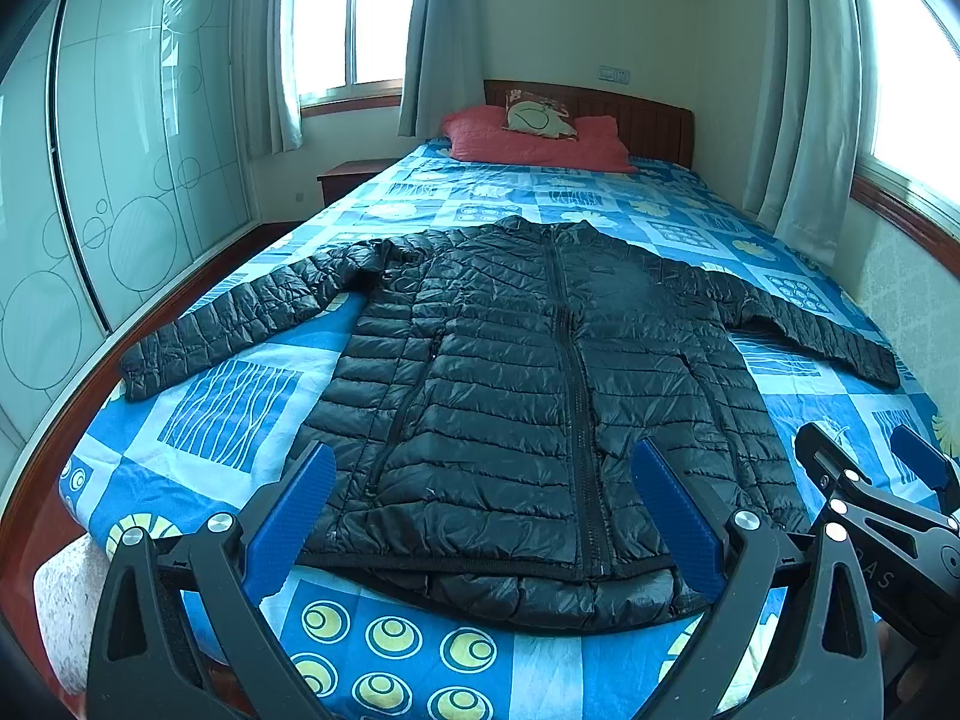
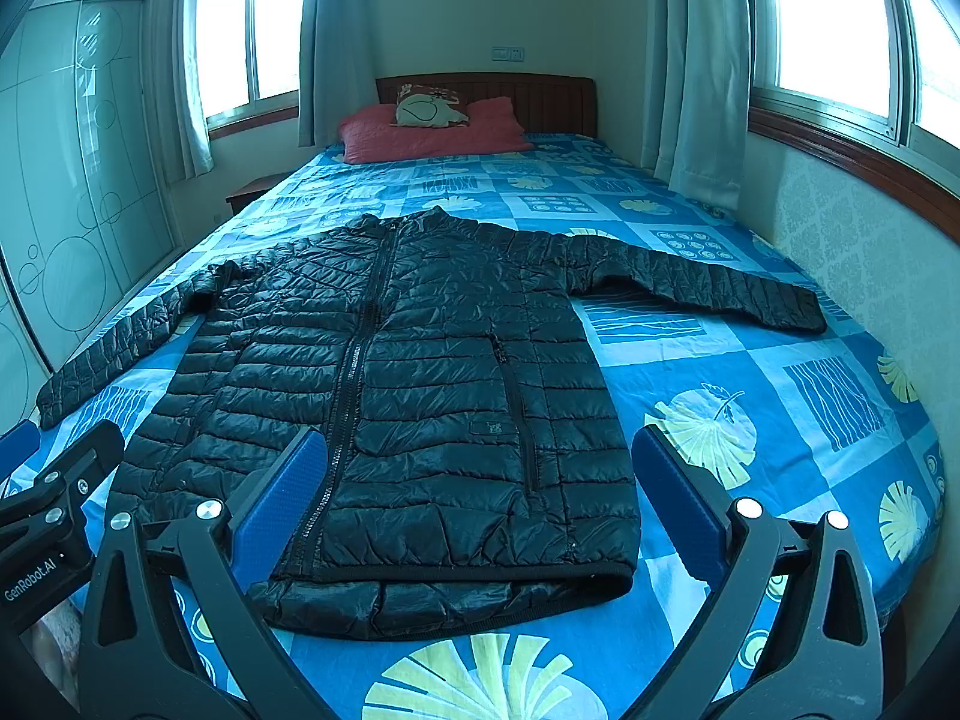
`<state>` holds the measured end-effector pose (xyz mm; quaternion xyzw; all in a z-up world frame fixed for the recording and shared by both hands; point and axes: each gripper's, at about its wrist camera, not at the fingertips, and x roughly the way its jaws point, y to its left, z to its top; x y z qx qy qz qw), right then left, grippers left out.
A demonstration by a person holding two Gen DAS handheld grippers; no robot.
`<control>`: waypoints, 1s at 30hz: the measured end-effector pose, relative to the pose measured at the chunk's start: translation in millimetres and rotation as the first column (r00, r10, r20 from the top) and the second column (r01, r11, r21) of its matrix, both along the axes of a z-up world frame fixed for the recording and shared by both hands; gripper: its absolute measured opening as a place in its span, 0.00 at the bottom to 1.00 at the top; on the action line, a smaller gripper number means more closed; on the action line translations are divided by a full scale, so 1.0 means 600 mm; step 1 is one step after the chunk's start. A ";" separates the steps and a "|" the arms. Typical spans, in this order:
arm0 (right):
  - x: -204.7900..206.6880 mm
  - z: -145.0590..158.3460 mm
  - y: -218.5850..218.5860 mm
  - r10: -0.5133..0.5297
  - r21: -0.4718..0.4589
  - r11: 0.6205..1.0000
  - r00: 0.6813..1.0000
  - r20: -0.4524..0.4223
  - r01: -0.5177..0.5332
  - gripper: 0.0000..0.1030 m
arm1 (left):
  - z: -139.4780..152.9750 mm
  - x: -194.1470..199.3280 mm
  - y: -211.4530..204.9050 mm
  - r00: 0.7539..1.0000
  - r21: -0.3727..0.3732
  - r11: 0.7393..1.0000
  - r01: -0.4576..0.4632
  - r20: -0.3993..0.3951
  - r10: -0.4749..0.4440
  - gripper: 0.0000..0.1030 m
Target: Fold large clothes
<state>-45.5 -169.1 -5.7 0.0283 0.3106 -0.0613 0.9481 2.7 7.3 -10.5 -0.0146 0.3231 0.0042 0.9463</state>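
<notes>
We hold two grippers above the near end of a bed. In the left wrist view, the left gripper (image 1: 483,507) fills the bottom of the frame, its two blue-padded fingers (image 1: 300,516) spread wide apart and holding nothing. They hover over the hem of a black quilted jacket (image 1: 528,384), and we cannot tell whether they touch the fabric. At the lower right edge of that frame we see part of the right gripper (image 1: 882,480), close beside the left one.

In the right wrist view, the right gripper (image 2: 480,510) also sits at the bottom of the frame with its blue fingers (image 2: 678,504) spread wide and empty, framing the jacket's (image 2: 432,396) lower right corner. The left gripper's black body shows at the lower left edge.

The jacket lies flat in the middle of the frame, front side up and zipped, with its collar pointing away from us. One sleeve (image 1: 234,324) reaches toward the left edge of the bed, the other (image 2: 714,288) toward the right. It rests on a blue patterned bedsheet (image 2: 780,396).

At the top centre of the frame, a red pillow (image 2: 432,132) and a small pale cushion (image 2: 429,108) lie against a wooden headboard (image 2: 540,96). Curtained windows (image 2: 834,18) stand at the upper left and right, and a glass-fronted wardrobe (image 1: 138,138) lines the left side.
</notes>
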 end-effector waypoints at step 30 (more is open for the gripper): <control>0.001 -0.002 0.002 0.000 -0.001 1.000 1.000 -0.001 0.000 0.98 | -0.004 -0.001 0.002 1.000 -0.003 1.000 -0.002 -0.005 0.002 0.95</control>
